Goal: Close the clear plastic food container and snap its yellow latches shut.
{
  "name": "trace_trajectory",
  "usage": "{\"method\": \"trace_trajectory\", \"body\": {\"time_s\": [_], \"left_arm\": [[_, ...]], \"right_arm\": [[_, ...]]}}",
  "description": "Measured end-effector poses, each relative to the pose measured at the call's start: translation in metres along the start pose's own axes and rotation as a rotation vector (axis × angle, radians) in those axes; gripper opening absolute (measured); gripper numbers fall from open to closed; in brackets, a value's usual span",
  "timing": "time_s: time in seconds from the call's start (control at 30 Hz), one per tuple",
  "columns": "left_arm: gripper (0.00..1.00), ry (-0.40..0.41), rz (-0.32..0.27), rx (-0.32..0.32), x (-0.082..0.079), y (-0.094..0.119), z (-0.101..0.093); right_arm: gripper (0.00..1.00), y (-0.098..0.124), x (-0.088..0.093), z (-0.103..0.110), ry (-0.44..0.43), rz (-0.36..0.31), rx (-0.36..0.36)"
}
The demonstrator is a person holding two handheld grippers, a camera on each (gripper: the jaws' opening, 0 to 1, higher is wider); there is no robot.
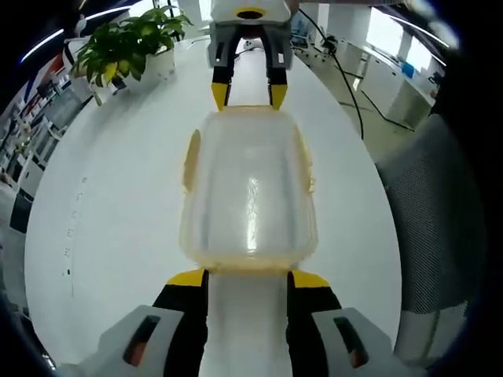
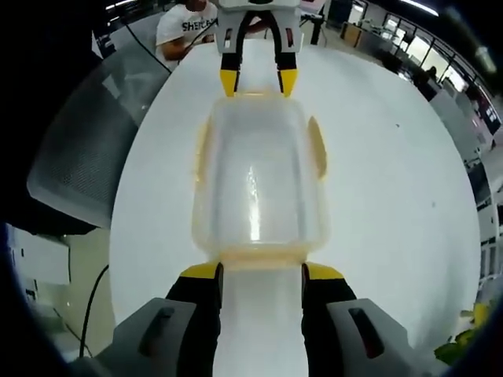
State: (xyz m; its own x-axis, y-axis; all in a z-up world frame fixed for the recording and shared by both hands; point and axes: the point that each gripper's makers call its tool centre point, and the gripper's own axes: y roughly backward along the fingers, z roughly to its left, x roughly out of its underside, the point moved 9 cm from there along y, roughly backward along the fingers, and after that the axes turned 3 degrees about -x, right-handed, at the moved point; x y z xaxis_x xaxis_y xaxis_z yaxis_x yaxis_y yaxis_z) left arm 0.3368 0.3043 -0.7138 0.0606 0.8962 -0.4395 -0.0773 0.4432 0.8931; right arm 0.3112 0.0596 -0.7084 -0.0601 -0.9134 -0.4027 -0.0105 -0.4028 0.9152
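In the left gripper view, a potted plant (image 1: 130, 47) with green leaves sits at the upper left of the frame on the white table (image 1: 102, 204). At centre frame lies the clear container (image 1: 250, 188), lid on, with yellow latches along its sides; one latch (image 1: 191, 161) shows on its left edge. The left gripper (image 1: 248, 280) rises from the bottom of the frame, its yellow-tipped jaws spread about as wide as the container's near end and standing right at that end, one tip toward each corner. Whether they actually touch the plastic is hard to tell through the lens distortion. At the top centre the right gripper (image 1: 248, 94) points back from the far end, its jaws parted and its yellow tips at the far rim. A mesh chair back (image 1: 440, 228) fills the right of the frame.

In the right gripper view, the same chair back (image 2: 86, 157) is at the left. A person in a white shirt (image 2: 182, 23) sits at the upper left. The container (image 2: 259, 177) lies at centre on the table (image 2: 393, 204), with a latch (image 2: 317, 147) on its right edge. The right gripper (image 2: 259, 275) comes up from the bottom, jaws wide apart at the near end, holding nothing. The left gripper (image 2: 258, 81) faces it at top centre, jaws parted likewise.
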Motion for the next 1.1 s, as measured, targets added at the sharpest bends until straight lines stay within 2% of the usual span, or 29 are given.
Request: {"method": "trace_trajectory", "body": {"time_s": [0.07,0.2,0.3,0.37,0.4,0.57,0.67,0.8,0.83,0.87,0.9,1.0,1.1], "left_arm": [[0.35,0.003,0.015,-0.002,0.003,0.0,-0.001],[0.36,0.033,0.008,-0.012,0.008,0.008,-0.001],[0.36,0.164,-0.025,-0.044,0.015,0.013,0.002],[0.36,0.269,-0.104,-0.025,0.017,0.017,0.001],[0.36,0.293,-0.117,-0.023,0.017,0.018,0.0],[0.35,0.317,-0.119,-0.04,0.02,0.021,-0.002],[0.35,0.356,-0.121,-0.061,0.021,0.023,-0.001],[0.35,0.499,-0.181,-0.045,0.02,0.023,-0.001],[0.35,0.529,-0.19,-0.04,0.02,0.024,-0.001],[0.35,0.591,-0.216,-0.026,0.019,0.025,-0.002],[0.36,0.627,-0.231,-0.008,0.018,0.024,-0.003],[0.35,0.735,-0.263,-0.001,0.019,0.023,-0.005],[0.35,0.798,-0.275,-0.009,0.02,0.018,-0.008]], "right_arm": [[0.37,0.002,0.001,0.0,-0.001,-0.005,0.0],[0.36,0.007,0.003,0.002,-0.064,-0.024,0.007],[0.36,0.012,0.001,0.006,-0.112,-0.071,0.02],[0.35,0.015,0.001,0.008,-0.135,-0.092,0.029],[0.35,0.016,0.002,0.008,-0.148,-0.103,0.034],[0.36,0.019,0.006,0.012,-0.238,-0.136,0.028],[0.34,0.024,0.008,0.012,-0.325,-0.164,0.061],[0.32,0.027,0.008,0.01,-0.46,-0.237,0.072],[0.33,0.027,0.007,0.011,-0.506,-0.263,0.067],[0.35,0.027,0.007,0.011,-0.514,-0.272,0.072],[0.37,0.027,0.006,0.01,-0.539,-0.306,0.098],[0.32,0.024,0.008,0.012,-0.581,-0.311,0.097],[0.28,0.019,0.009,0.014,-0.617,-0.327,0.102]]}}
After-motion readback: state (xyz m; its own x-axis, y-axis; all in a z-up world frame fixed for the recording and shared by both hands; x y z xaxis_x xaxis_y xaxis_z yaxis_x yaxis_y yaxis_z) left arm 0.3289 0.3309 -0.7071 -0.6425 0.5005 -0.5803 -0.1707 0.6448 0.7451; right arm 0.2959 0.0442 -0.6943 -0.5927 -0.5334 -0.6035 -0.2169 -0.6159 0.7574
